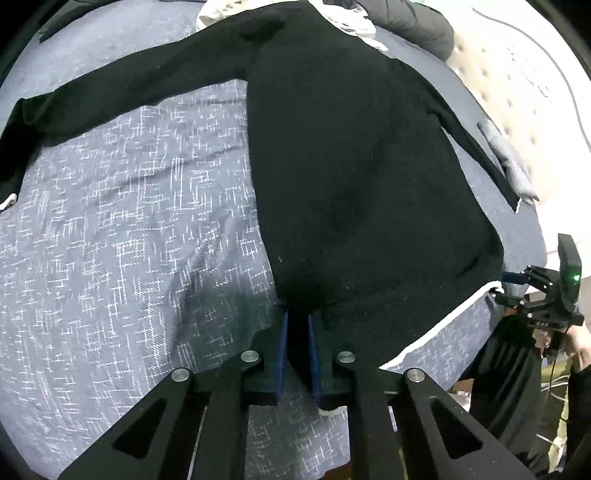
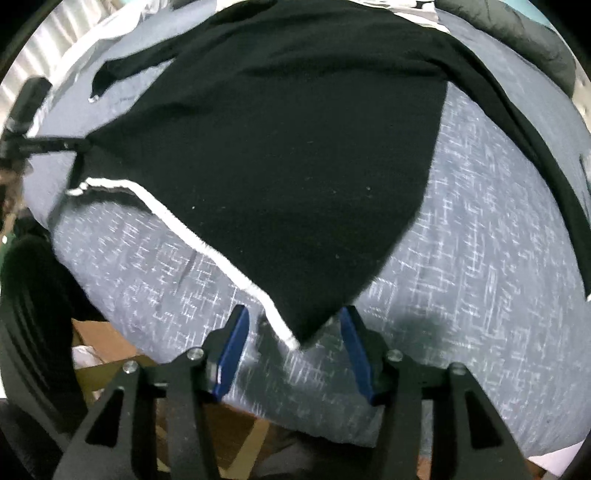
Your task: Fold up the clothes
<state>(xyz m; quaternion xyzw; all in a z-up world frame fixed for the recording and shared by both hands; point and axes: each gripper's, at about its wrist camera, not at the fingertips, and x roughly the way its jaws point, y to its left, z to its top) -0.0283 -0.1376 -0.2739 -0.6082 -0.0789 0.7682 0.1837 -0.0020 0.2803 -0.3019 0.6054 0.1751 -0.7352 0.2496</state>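
A black long-sleeved sweater (image 1: 351,166) lies spread flat on a blue-grey patterned bedspread (image 1: 129,221), its sleeves stretched out to both sides. My left gripper (image 1: 297,317) is shut on one bottom corner of it, with black cloth pinched between the blue pads. In the right wrist view the sweater (image 2: 277,147) shows a white-trimmed hem (image 2: 192,232). Its other bottom corner lies between the spread blue pads of my right gripper (image 2: 293,317), which is open and not pressing on the cloth. The right gripper (image 1: 517,280) also shows at the bed's edge in the left wrist view.
A dark padded jacket (image 1: 413,22) and white clothes lie beyond the sweater's collar. A grey cloth (image 1: 509,158) rests near the cream quilted mattress (image 1: 517,92). A cardboard box (image 2: 103,339) sits below the bed's near edge. A person's hand (image 1: 576,350) holds the right gripper.
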